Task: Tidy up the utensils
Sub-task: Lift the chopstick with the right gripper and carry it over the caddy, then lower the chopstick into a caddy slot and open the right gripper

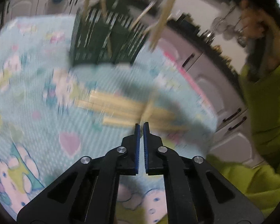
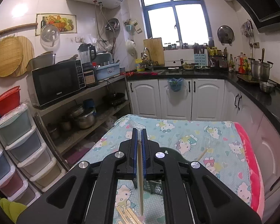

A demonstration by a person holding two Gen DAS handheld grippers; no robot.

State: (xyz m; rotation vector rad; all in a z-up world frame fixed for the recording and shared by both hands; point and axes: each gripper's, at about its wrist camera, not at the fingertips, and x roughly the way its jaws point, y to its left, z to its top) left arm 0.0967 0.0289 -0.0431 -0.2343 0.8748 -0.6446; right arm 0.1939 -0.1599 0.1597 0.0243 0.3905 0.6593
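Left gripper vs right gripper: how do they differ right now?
The left gripper is shut on nothing; the right gripper is shut on a chopstick. The left gripper points down at loose chopsticks on the cloth; the right gripper points across the kitchen. Both have blue pads.

A table under a cartoon-print cloth (image 2: 205,130) bears a green slotted basket (image 1: 102,43); loose chopsticks (image 1: 121,108) lie near it.

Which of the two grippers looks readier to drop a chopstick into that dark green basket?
The right gripper, I'd judge. It is shut on a chopstick that hangs above the dark green basket. The left gripper is shut with nothing visible between its tips, near the loose chopsticks on the cloth.
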